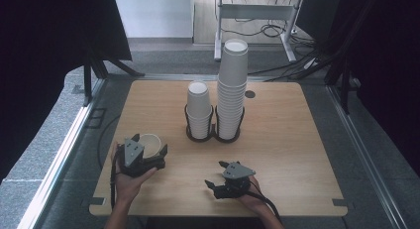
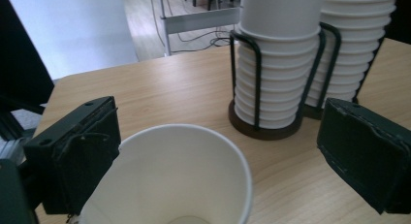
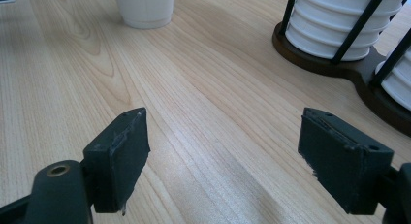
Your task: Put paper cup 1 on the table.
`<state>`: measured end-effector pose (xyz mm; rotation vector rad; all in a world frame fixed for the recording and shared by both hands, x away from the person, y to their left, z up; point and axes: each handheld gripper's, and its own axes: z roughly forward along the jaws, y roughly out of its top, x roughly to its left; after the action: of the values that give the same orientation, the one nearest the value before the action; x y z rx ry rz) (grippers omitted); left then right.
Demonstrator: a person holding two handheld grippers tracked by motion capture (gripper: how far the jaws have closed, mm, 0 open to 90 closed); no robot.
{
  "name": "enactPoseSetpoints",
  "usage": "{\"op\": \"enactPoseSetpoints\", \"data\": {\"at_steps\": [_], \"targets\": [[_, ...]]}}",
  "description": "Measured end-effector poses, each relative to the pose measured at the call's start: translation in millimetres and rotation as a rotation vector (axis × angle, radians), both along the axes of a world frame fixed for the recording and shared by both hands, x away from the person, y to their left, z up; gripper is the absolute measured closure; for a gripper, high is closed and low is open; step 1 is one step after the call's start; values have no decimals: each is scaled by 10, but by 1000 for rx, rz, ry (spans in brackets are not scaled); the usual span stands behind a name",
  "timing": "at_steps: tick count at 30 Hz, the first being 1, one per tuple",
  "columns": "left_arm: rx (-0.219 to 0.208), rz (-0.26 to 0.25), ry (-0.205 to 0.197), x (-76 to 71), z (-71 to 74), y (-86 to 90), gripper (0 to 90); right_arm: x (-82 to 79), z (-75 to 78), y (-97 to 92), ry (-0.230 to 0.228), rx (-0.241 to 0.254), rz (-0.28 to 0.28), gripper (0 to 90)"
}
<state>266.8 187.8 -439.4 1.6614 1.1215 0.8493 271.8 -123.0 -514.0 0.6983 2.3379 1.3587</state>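
At desk's front-left: single paper cup (image 1: 150, 144) upright, mouth up, long axis vertical, betw. left gripper (image 1: 146, 156) fingers, which stand apart, right pad clear of cup wall. Right gripper (image 1: 221, 182) fingers apart, empty. Step prob.: grasp/release of cup. Next needs: close squarely, no crushing.

Grey carpet floor (image 1: 163, 60) surrounds the wooden table (image 1: 292, 140); black curtains (image 1: 44, 45) flank a white desk frame (image 1: 257, 13) (cables beneath).

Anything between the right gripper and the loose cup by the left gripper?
No. In the right gripper view, bare wooden table runs from the open right gripper to the loose cup.
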Motion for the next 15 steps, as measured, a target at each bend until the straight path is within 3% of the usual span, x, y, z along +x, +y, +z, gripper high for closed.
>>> {"op": "enactPoseSetpoints", "data": {"at_steps": [9,11,13,15], "targets": [[-2,-76,33,4,-49,-160,22,12,40,-49,-19,41,-32,204],[-28,-105,52,8,-56,-191,23,18,52,-66,-25,49,-41,207],[-91,-154,80,7,-41,-219,23,26,60,-79,-35,58,-56,209],[-99,-165,84,4,-35,-234,23,38,70,-100,-34,66,-66,214]]}}
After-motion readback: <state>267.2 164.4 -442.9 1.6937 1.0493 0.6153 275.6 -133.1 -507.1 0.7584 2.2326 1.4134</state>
